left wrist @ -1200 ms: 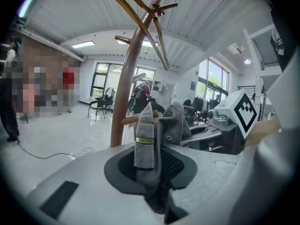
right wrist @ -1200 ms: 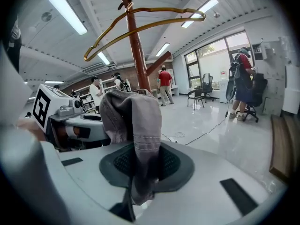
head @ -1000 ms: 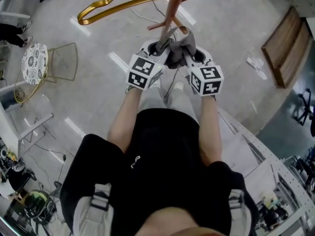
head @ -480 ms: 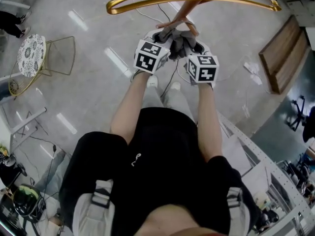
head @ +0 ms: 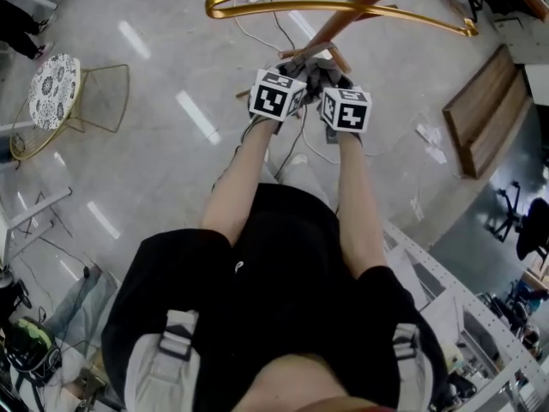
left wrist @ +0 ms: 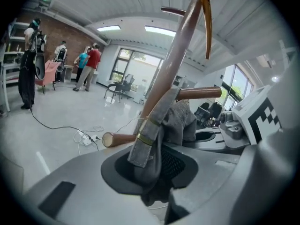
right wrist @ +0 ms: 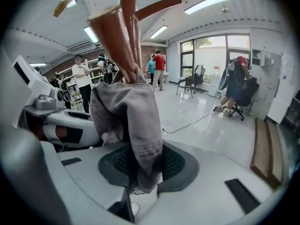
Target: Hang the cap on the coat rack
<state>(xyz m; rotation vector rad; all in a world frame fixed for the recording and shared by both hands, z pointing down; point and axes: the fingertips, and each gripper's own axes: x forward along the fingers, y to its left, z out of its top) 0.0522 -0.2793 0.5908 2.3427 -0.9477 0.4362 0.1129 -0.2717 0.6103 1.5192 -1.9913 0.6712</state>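
Observation:
A grey cap (head: 313,67) is bunched between my two grippers, right against the brown wooden coat rack pole (head: 364,11). In the left gripper view its buckled strap (left wrist: 149,132) and cloth (left wrist: 180,121) hang beside a rack peg (left wrist: 199,93). The left gripper (head: 296,69) (left wrist: 157,193) has cloth pinched in its jaws, which are easing open. In the right gripper view the cap (right wrist: 126,116) drapes down from the tip of a peg (right wrist: 112,36). Its fold runs into the jaws of the right gripper (head: 330,74) (right wrist: 140,191), which are opening.
A gold hanger (head: 283,7) hangs on the rack above my grippers. A gold wire chair with a patterned seat (head: 51,101) stands at left and a wooden board (head: 480,114) at right. Cables (head: 257,33) lie near the rack's foot. Several people stand far behind.
Both grippers have gone forward and drawn closer together, carrying the cap in against the rack pole. The rack and the hanger now sit higher in the head view.

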